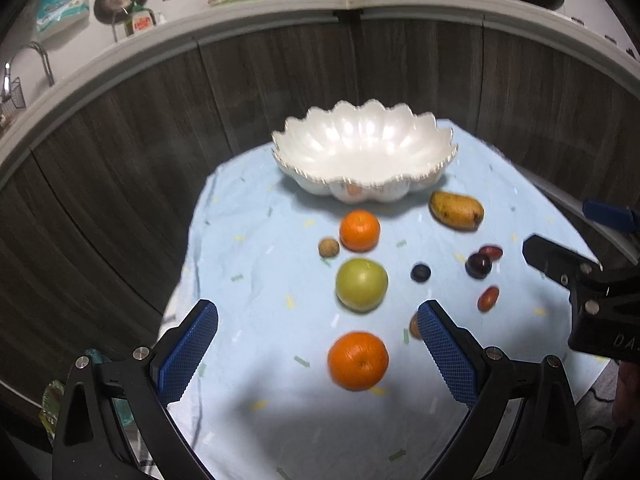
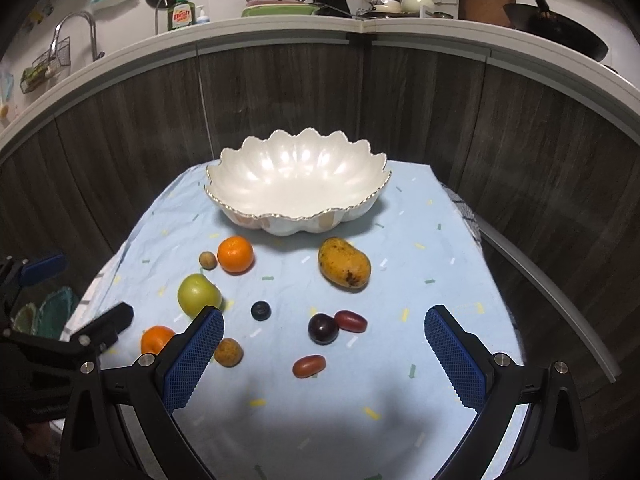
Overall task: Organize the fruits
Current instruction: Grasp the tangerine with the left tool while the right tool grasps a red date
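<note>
A white scalloped bowl (image 1: 360,152) (image 2: 296,184) stands empty at the far side of a light blue cloth (image 1: 256,272) (image 2: 400,280). In front of it lie a mango (image 1: 456,210) (image 2: 344,268), two oranges (image 1: 359,230) (image 1: 358,360) (image 2: 235,254), a green apple (image 1: 361,284) (image 2: 199,295), a dark plum (image 1: 478,265) (image 2: 323,328), a blueberry (image 1: 420,273) (image 2: 261,311), red dates (image 1: 488,298) (image 2: 309,365) and small brown fruits (image 1: 329,247) (image 2: 228,352). My left gripper (image 1: 318,350) is open above the near orange. My right gripper (image 2: 324,360) is open above the dates and plum.
Dark wood cabinet fronts (image 2: 460,120) curve behind the table. A counter above holds a sink tap (image 2: 80,28), dish soap (image 2: 182,14), pans and a wok (image 2: 556,28). The other gripper shows at each view's side (image 1: 580,280) (image 2: 80,340).
</note>
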A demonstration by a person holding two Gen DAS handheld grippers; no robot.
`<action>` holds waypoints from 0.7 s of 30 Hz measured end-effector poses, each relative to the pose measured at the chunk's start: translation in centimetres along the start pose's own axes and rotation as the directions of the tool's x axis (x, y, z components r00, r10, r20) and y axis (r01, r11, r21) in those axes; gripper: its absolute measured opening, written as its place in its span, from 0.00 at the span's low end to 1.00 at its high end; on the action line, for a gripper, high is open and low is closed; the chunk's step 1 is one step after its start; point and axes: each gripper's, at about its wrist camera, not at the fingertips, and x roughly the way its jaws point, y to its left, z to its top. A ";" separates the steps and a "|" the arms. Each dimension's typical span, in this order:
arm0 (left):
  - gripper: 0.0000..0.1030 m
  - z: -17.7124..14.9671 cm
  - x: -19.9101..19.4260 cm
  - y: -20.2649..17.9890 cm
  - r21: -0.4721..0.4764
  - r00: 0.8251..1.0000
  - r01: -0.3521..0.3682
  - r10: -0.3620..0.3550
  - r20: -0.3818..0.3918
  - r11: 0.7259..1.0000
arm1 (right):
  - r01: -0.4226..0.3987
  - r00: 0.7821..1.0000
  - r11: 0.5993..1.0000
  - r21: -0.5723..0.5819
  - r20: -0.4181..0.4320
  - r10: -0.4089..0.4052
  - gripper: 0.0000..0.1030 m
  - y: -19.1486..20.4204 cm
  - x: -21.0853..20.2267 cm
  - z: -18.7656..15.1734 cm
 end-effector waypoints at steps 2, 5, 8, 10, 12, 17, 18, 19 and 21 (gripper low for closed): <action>0.99 -0.6 0.7 -0.1 -0.001 1.000 0.011 -0.011 -0.018 1.000 | 0.005 1.000 1.000 -0.011 -0.004 -0.006 0.99 0.2 0.5 -0.3; 0.99 -1.1 1.5 -0.2 0.001 0.999 0.009 -0.009 -0.034 1.000 | 0.012 1.000 0.999 -0.030 -0.005 -0.012 0.99 0.4 1.1 -0.7; 0.96 -1.7 2.3 -0.4 0.010 0.999 0.009 -0.008 -0.047 1.000 | 0.008 1.000 0.999 -0.040 -0.010 -0.008 0.95 0.6 1.7 -1.0; 0.93 -2.0 2.8 -0.7 0.020 0.998 0.013 -0.012 -0.060 1.000 | 0.001 1.000 0.999 -0.048 -0.019 -0.002 0.92 0.7 2.2 -1.2; 0.93 -2.2 3.2 -0.9 0.024 0.998 0.019 -0.018 -0.065 1.000 | -0.006 1.000 0.999 -0.053 -0.031 0.005 0.89 0.8 2.8 -1.6; 0.89 -2.7 4.2 -1.1 0.021 0.995 0.041 -0.039 -0.094 0.999 | -0.014 0.998 0.998 -0.055 -0.056 0.011 0.84 0.7 3.8 -2.3; 0.88 -2.8 4.4 -1.1 0.017 0.994 0.047 -0.045 -0.099 0.999 | -0.016 0.998 0.998 -0.055 -0.064 0.013 0.83 0.6 4.1 -2.5; 0.87 -2.9 4.7 -1.1 0.012 0.993 0.052 -0.050 -0.105 0.999 | -0.018 0.997 0.998 -0.056 -0.072 0.014 0.80 0.6 4.4 -2.7; 0.83 -3.0 5.2 -1.2 0.008 0.991 0.055 -0.054 -0.120 0.998 | -0.023 0.996 0.998 -0.057 -0.087 0.018 0.76 0.6 4.9 -3.0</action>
